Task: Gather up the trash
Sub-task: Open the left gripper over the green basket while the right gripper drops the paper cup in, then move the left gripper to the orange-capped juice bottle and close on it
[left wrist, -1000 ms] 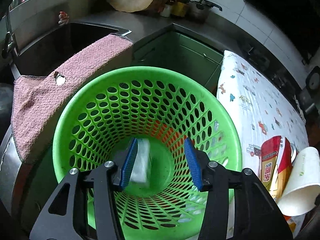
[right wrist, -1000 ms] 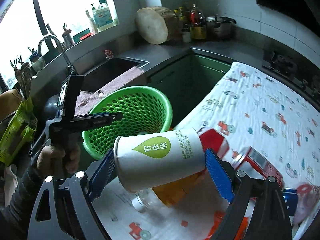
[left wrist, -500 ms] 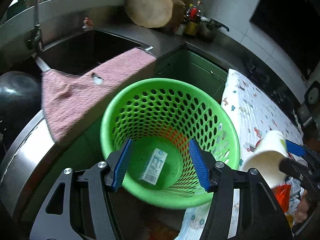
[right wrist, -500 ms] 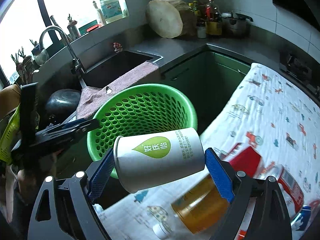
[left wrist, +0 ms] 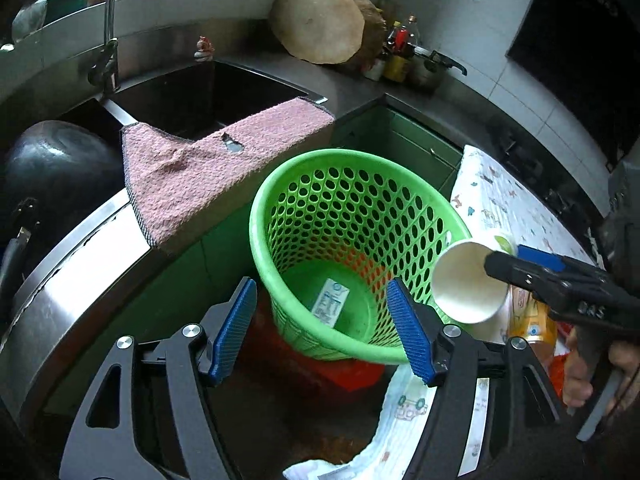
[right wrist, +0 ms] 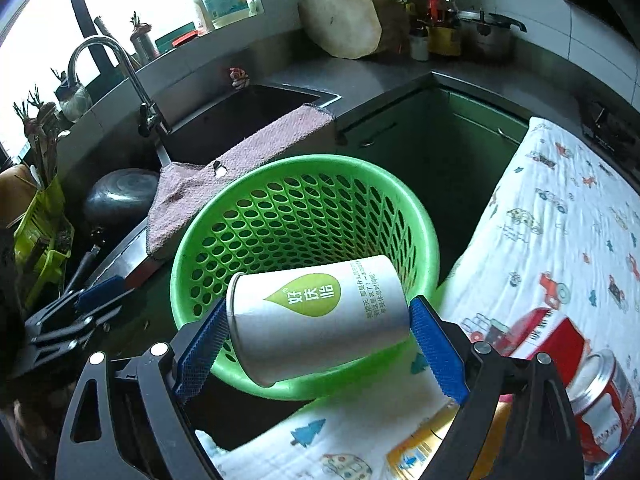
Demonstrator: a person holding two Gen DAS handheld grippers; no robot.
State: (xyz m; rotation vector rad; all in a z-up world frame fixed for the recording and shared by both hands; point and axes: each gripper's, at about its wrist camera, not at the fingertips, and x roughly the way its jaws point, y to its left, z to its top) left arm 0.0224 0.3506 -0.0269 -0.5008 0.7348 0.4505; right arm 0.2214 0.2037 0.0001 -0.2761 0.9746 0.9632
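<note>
A white paper cup point(right wrist: 320, 320) is clamped sideways between the pads of the right gripper point(right wrist: 316, 340), above the near rim of the green perforated basket point(right wrist: 424, 232). The left gripper point(left wrist: 322, 328) is carried empty, its jaws opening. A small carton point(left wrist: 331, 307) is seen on the basket floor.
</note>
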